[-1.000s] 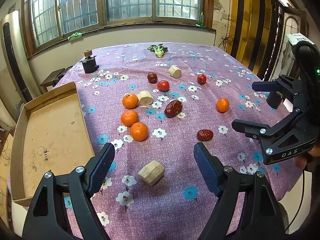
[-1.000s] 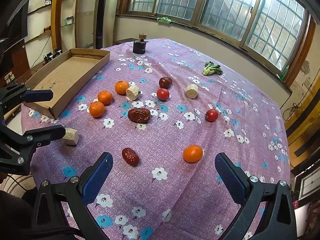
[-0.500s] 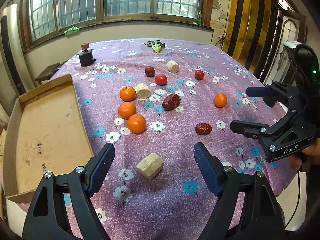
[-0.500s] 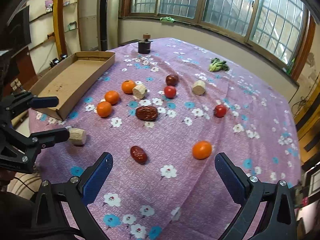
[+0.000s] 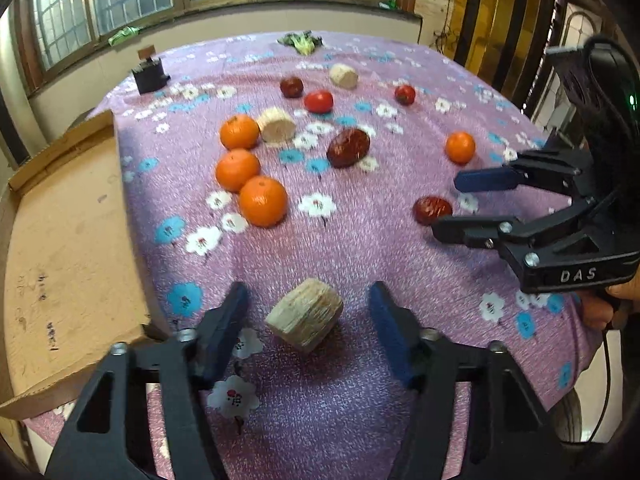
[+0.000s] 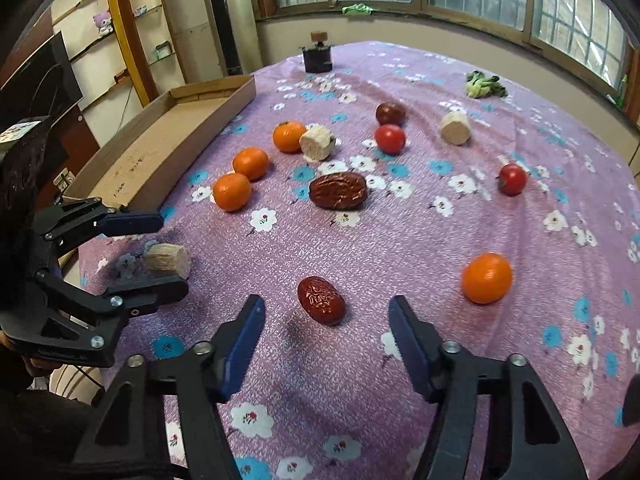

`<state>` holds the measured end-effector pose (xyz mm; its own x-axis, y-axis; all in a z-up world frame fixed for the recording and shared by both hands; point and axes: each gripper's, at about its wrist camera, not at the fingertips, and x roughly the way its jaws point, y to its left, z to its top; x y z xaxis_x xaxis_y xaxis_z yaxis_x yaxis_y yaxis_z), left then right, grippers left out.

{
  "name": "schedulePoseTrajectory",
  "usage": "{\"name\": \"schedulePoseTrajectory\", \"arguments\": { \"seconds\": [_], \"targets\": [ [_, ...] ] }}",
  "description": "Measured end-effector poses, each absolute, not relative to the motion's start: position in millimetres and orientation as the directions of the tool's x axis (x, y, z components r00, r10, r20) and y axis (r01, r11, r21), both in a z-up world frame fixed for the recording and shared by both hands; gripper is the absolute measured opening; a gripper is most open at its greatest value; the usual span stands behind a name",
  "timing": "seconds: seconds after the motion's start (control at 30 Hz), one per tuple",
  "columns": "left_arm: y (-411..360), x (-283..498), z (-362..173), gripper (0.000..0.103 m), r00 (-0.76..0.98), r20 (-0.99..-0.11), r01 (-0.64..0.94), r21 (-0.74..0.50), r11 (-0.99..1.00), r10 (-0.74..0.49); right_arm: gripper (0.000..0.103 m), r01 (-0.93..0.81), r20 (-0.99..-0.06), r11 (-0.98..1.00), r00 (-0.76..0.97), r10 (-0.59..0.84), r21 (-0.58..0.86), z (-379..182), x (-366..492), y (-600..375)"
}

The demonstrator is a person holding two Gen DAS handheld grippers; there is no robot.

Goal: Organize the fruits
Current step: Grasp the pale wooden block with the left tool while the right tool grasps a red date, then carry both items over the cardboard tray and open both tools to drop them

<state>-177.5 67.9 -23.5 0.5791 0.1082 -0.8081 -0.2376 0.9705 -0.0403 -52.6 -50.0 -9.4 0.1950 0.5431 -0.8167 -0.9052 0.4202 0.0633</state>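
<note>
Floral purple tablecloth (image 5: pixel 360 240) beside cardboard tray (image 5: pixel 60 240), left gripper (image 5: pixel 308 312) now lowered, fingers wide apart, bracketing pale cylinder (image 5: pixel 305 319) without contact, right gripper (image 6: pixel 326 332) likewise closer, open around small red date (image 6: pixel 321 300), oranges (image 5: pixel 263 201) undisturbed mid-table.

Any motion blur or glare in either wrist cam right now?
Left wrist: tablecloth print and far fruit smeared, window overexposed. Right wrist: sharper, wrinkles crisp on near date; soft shadow under it; windows bright. Fisheye bending in both.
</note>
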Motion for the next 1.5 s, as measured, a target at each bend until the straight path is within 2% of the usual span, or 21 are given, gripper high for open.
{"name": "schedulePoseTrajectory", "arguments": {
  "seconds": [0.03,0.13,0.17,0.23,0.27,0.3,0.8,1.5],
  "targets": [
    [68,-176,-28,0.047,0.568,-0.817,-0.233,-0.043,0.972,0.1,0.06,-0.906,-0.822,0.42,0.195,0.535,0.058,-13,-52,-47],
    [66,-176,-28,0.041,0.58,-0.807,-0.219,-0.02,0.976,0.114,0.051,-0.908,-0.835,0.416,0.19,0.517,0.051,-21,-51,-42],
    [66,-176,-28,0.036,0.581,-0.805,-0.219,-0.018,0.976,0.116,0.049,-0.908,-0.832,0.417,0.2,0.517,0.04,-21,-51,-42],
    [68,-176,-27,0.035,0.584,-0.804,-0.219,-0.026,0.975,0.11,0.04,-0.908,-0.831,0.419,0.219,0.512,0.019,-21,-53,-41],
    [69,-177,-27,0.035,0.586,-0.804,-0.219,-0.032,0.975,0.105,0.029,-0.907,-0.829,0.42,0.225,0.512,0.014,-21,-53,-41],
    [69,-178,-27,0.035,0.586,-0.803,-0.22,-0.035,0.975,0.103,0.027,-0.907,-0.828,0.421,0.221,0.515,0.02,-20,-53,-42],
    [75,-195,4,0.035,0.641,-0.759,-0.243,-0.058,0.968,0.116,0.027,-0.902,-0.793,0.425,0.205,0.573,0.074,7,-62,-48],
    [142,-243,32,0.035,0.659,-0.712,-0.412,-0.073,0.908,0.241,0.027,-0.947,-0.737,0.282,0.078,0.671,0.156,37,-101,18]
  ]
}}
